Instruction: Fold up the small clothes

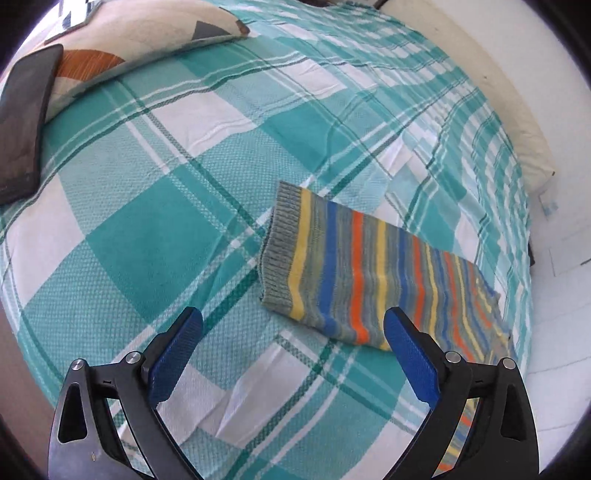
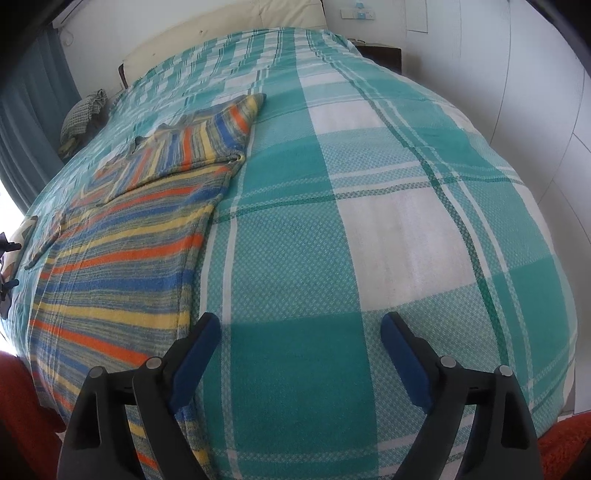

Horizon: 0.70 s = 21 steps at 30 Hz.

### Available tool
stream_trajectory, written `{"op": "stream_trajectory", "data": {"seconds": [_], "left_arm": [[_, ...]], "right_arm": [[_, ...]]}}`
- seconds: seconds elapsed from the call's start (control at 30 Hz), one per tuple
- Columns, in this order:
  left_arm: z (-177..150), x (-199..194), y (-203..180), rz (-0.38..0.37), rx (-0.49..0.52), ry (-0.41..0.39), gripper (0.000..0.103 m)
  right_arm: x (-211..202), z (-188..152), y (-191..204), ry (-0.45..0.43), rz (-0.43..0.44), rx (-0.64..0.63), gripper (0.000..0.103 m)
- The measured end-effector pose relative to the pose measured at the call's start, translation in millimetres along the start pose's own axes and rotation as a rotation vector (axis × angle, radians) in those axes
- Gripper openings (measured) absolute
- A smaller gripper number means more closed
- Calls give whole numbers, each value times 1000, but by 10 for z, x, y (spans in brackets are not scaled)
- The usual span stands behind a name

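The striped sweater [image 1: 373,273] is laid flat on the plaid bedspread [image 1: 155,206]. The left gripper [image 1: 293,325] is spread wide, nothing held, the sweater just beyond its right finger. The right gripper [image 2: 301,328] is likewise spread over bare bedspread, the sweater beside its left finger.

You're working in bright, even daylight; a window [image 2: 7,206] glares white left of the bedspread [image 2: 369,221]. Focus is sharp, shadows soft. Fisheye bends the bedspread's edges, corners black.

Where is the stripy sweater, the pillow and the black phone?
Stripy sweater [image 1: 354,266]: left wrist view, middle of the folded body.
Pillow [image 1: 140,33]: left wrist view, cream face.
Black phone [image 1: 26,122]: left wrist view, screen centre.
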<state>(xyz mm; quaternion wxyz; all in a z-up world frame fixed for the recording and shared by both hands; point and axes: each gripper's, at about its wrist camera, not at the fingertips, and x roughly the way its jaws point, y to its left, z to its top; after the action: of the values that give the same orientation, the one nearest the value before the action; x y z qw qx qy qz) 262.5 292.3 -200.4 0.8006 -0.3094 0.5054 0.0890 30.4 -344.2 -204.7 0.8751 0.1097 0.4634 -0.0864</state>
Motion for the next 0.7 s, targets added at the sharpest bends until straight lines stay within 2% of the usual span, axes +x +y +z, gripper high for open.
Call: {"op": "stream_trajectory", "data": {"seconds": [0.07, 0.1, 0.13, 0.17, 0.2, 0.27, 0.33, 0.43, 0.5, 0.57, 0.6, 0.63, 0.67, 0.7], "left_arm": [[53, 184, -37, -8, 24, 39, 69], [51, 236, -82, 12, 39, 38, 38], [55, 270, -114, 30, 48, 35, 15], [68, 273, -148, 36, 44, 35, 4], [92, 219, -197, 35, 44, 17, 4], [116, -5, -466, 8, 113, -46, 3], [58, -313, -940, -47, 252, -103, 3], [-244, -725, -1868, -161, 497, -152, 3], [-510, -854, -2446, -251, 630, -148, 4], [-805, -777, -2937, -328, 748, -77, 8], [-940, -648, -3133, -355, 789, -6, 16], [-1051, -510, -3265, -363, 810, 55, 32], [-1122, -388, -3332, -345, 815, 95, 42], [-1145, -311, -3335, -336, 798, 98, 54]], "right_arm": [[11, -8, 38, 1, -22, -23, 89], [15, -12, 51, 1, -30, -33, 89], [17, -16, 59, 2, -35, -37, 89], [19, -18, 58, 2, -37, -38, 89], [17, -17, 53, 3, -35, -36, 89], [15, -13, 35, 3, -28, -30, 89], [14, -18, 21, 2, -22, -27, 89], [18, -14, 29, 4, -20, -27, 92], [23, -9, 37, 6, -20, -29, 92], [17, -16, 40, 6, -20, -31, 92], [11, -21, 37, 6, -18, -30, 92], [7, -27, 32, 7, -15, -30, 92], [1, -32, 27, 8, -12, -28, 92], [-5, -34, 16, 9, -8, -25, 92]]}}
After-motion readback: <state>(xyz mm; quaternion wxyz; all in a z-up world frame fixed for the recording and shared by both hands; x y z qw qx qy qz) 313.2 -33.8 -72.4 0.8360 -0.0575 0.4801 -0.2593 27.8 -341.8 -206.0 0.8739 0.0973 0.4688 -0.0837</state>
